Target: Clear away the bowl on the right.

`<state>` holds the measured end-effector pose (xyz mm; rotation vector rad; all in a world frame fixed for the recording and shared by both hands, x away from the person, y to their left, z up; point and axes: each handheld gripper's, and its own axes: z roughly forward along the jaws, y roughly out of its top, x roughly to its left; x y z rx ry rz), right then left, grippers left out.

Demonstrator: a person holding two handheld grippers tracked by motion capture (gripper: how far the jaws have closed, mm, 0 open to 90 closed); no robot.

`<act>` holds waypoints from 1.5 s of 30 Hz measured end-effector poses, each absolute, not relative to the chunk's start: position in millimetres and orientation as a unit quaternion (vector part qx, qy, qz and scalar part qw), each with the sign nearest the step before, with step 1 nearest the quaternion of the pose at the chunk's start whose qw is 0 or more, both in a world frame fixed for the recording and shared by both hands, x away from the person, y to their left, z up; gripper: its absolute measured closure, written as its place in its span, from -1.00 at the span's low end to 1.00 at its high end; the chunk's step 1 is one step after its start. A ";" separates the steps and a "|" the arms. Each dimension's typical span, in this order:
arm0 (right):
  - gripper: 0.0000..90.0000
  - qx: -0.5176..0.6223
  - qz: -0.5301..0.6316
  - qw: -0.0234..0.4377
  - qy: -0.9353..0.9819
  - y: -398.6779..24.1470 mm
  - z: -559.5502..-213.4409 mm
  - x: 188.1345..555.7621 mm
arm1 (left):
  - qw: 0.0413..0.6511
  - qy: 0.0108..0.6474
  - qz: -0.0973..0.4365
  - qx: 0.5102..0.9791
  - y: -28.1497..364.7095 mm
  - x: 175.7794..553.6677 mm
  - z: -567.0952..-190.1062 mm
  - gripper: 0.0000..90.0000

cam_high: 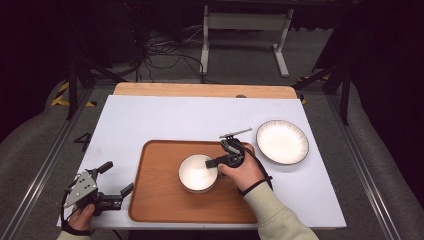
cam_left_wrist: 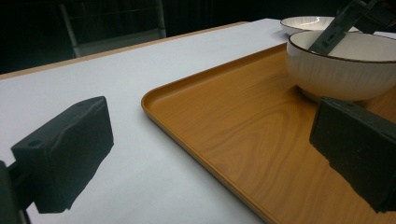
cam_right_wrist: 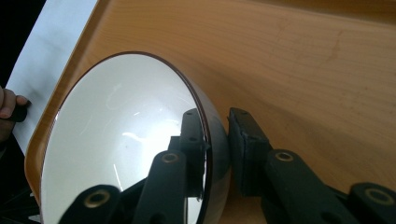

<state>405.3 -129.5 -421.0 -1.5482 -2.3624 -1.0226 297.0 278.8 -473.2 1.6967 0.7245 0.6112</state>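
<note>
Gripping the white bowl [cam_high: 198, 173] by its rim looks like the step in hand: the bowl sits on the wooden tray [cam_high: 156, 200], right of the tray's middle, and the right gripper [cam_high: 216, 161] is clamped on its right-hand wall. In the right gripper view one jaw lies inside the bowl [cam_right_wrist: 126, 140] and the other presses on the outside, the rim pinched between them.

Whether the bowl is being set down or about to be lifted I cannot tell; either way, the next move calls for keeping it level and clear of the tray's raised lip. A white plate [cam_high: 282, 142] waits just off the tray's far right corner, on the desk [cam_high: 165, 120].

The left gripper [cam_high: 113, 179] rests near the front left corner of the desk, jaws wide apart and holding nothing, just beside the tray's left edge.
</note>
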 end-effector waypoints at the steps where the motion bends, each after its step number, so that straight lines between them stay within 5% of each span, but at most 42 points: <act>1: 0.68 -0.512 -0.340 0.068 -0.786 -129.6 -420.9 405.2 | 0.564 0.308 0.260 0.721 278.8 297.0 -473.1 -0.99; 10: 0.55 -0.499 -0.361 0.061 -0.785 -133.2 -415.6 403.6 | 0.563 0.308 0.255 0.724 278.9 297.8 -472.9 -0.99; 19: 0.21 -0.425 -0.432 -0.013 -0.796 -138.1 -400.3 395.9 | 0.562 0.307 0.255 0.725 279.1 297.5 -472.8 -0.99; 45: -0.21 -0.258 -0.582 -0.175 -0.751 -162.6 -386.9 365.0 | 0.561 0.307 0.250 0.727 278.4 298.6 -472.7 -0.99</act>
